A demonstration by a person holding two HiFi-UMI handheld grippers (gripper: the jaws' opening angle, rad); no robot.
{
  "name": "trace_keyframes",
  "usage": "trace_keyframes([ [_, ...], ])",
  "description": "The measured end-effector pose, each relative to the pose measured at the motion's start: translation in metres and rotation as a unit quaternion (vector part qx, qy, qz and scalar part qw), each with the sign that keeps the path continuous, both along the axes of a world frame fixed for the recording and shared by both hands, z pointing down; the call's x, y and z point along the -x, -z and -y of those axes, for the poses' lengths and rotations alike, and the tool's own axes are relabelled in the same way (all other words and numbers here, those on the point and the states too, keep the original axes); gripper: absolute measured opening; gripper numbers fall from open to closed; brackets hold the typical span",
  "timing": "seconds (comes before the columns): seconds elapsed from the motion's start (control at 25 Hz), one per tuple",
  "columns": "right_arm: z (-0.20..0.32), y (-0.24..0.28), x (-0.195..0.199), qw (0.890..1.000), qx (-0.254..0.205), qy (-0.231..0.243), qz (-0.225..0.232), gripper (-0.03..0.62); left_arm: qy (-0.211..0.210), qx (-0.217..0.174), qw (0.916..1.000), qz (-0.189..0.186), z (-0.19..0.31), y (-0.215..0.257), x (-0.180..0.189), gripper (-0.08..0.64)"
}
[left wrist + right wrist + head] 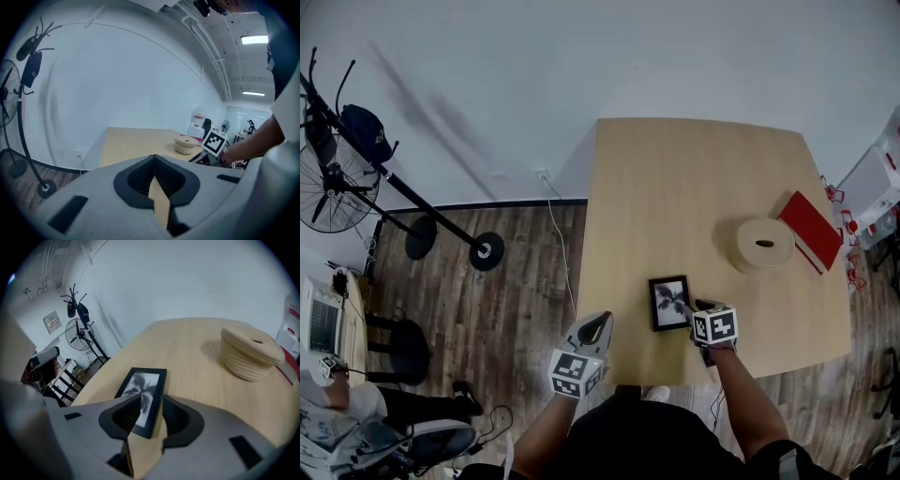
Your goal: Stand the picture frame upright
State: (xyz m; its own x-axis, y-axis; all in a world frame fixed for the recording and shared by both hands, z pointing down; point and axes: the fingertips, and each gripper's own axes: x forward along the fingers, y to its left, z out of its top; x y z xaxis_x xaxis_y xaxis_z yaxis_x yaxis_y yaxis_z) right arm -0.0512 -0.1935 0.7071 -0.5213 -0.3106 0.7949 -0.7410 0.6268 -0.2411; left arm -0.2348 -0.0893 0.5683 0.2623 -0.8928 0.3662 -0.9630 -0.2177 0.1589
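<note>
A small black picture frame [669,302] with a dark flower print lies flat on the wooden table [694,178], near its front edge. My right gripper [685,310] reaches onto the frame's near right side. In the right gripper view the frame [145,385] runs away from me, and my right gripper [151,397] is open, its jaws standing on either side of the frame's near right edge without squeezing it. My left gripper [603,322] hovers at the table's front left corner, left of the frame. Its tips [154,157] meet and hold nothing.
A round woven basket [764,244] [251,355] sits to the right of the frame, with a red book [811,230] beside it. A fan and a coat stand [337,178] occupy the wooden floor at the far left. The table's front edge runs just below the frame.
</note>
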Motion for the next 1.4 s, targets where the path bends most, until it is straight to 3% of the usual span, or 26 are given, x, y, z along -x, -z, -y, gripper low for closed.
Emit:
trace_keyframes([
  [0.24, 0.01, -0.015, 0.007, 0.999, 0.02, 0.0, -0.028, 0.129, -0.004, 0.008, 0.9999, -0.004, 0.003, -0.006, 0.004, -0.005],
  [0.72, 0.014, -0.036, 0.015, 0.997, 0.061, -0.022, -0.042, 0.127, -0.023, 0.012, 0.9996, -0.014, 0.018, -0.015, 0.008, -0.005],
  [0.92, 0.016, -0.036, 0.014, 0.996, 0.065, -0.036, -0.04, 0.098, -0.031, 0.017, 0.9991, -0.025, 0.023, -0.02, 0.005, -0.005],
  [1.16, 0.019, -0.033, 0.013, 0.997, 0.055, -0.049, -0.039, 0.067, -0.049, 0.015, 0.9982, -0.03, 0.033, -0.019, 0.0, -0.005],
  [1.4, 0.023, -0.014, 0.014, 0.998, 0.009, -0.044, -0.043, 0.066, -0.055, 0.016, 0.9978, -0.032, 0.034, -0.02, 0.002, -0.005],
])
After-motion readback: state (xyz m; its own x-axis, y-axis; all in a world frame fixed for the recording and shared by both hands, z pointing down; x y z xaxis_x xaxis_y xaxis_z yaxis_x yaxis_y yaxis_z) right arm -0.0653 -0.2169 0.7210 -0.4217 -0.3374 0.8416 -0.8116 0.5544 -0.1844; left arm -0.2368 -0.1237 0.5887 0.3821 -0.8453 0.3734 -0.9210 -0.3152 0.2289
